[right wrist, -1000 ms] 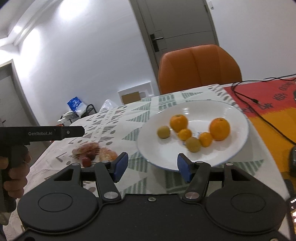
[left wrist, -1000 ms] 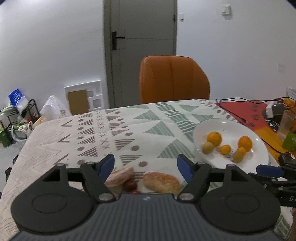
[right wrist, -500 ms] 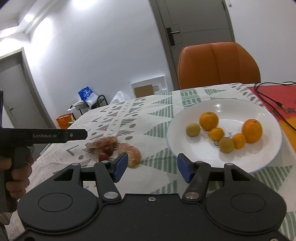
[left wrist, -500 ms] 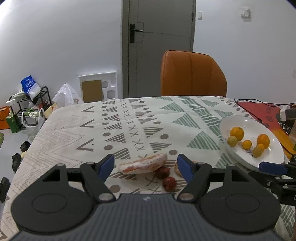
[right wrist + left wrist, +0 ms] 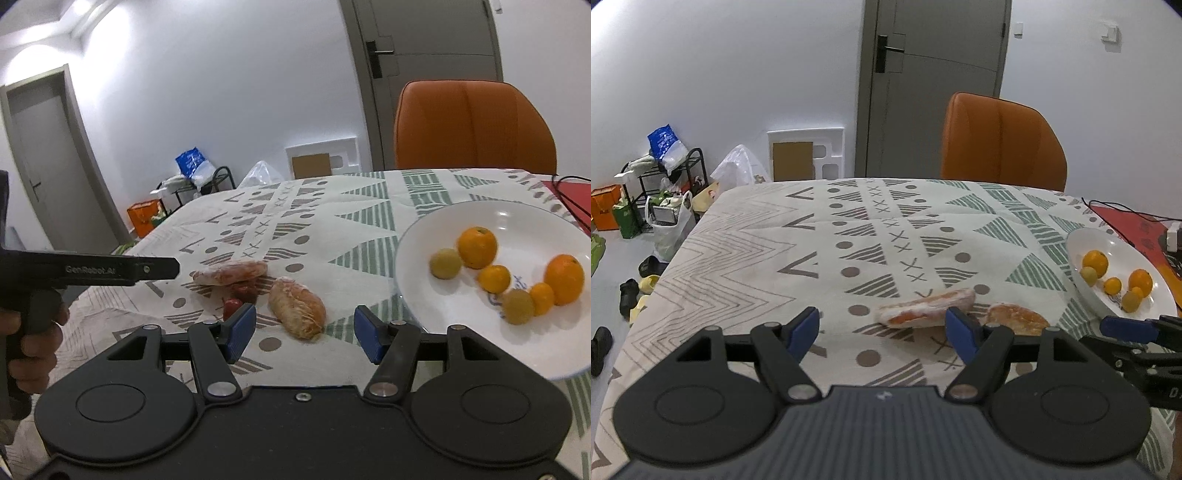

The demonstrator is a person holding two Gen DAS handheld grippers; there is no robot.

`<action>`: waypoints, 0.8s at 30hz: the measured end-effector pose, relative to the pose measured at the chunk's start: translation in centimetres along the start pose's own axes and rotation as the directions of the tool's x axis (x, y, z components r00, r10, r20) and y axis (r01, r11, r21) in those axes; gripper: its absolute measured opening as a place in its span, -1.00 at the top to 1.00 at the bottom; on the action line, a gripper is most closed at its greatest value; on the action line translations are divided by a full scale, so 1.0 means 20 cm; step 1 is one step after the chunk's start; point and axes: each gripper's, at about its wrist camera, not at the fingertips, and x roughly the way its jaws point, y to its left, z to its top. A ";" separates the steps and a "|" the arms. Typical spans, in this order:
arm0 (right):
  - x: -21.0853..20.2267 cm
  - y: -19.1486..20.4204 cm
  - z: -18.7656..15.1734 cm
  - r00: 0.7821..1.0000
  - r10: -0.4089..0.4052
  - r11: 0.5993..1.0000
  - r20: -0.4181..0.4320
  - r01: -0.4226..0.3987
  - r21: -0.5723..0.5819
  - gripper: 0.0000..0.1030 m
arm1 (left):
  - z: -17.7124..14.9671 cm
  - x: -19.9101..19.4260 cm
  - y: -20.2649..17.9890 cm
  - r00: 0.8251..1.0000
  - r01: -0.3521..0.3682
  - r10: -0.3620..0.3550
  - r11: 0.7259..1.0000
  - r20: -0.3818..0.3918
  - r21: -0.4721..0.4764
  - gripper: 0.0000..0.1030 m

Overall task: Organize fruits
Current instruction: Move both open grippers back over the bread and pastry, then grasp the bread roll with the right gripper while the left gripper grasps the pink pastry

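Note:
A white plate (image 5: 443, 317) (image 5: 1087, 291) at the table's right holds several oranges (image 5: 477, 246) (image 5: 1095, 260) and yellow-green fruits (image 5: 446, 263). Left of it on the patterned cloth lie two peeled citrus pieces, one long (image 5: 231, 272) (image 5: 927, 307) and one short (image 5: 296, 307) (image 5: 1015, 318), with small red fruits (image 5: 232, 305) between them. My right gripper (image 5: 304, 328) is open just short of the short piece, empty. My left gripper (image 5: 882, 332) is open and empty, its right finger over the long piece's near end. The red fruits are hidden in the left wrist view.
An orange chair (image 5: 1001, 142) stands at the table's far side before a grey door (image 5: 934, 85). A red mat with black cables (image 5: 1126, 218) lies behind the plate. Bags, a rack (image 5: 661, 177) and shoes clutter the floor at left. A hand (image 5: 33, 350) holds the left gripper's handle.
Both views have swung left. The plate slid toward the right edge in each view. The peeled pieces now sit nearer the right gripper's fingers and by the left gripper's right finger.

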 end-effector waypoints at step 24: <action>0.30 0.06 0.04 0.995 -0.010 0.990 -0.099 -0.004 -0.144 -0.01 | 0.01 0.13 0.01 0.998 0.045 -0.048 0.998 -0.052 -0.049 -0.44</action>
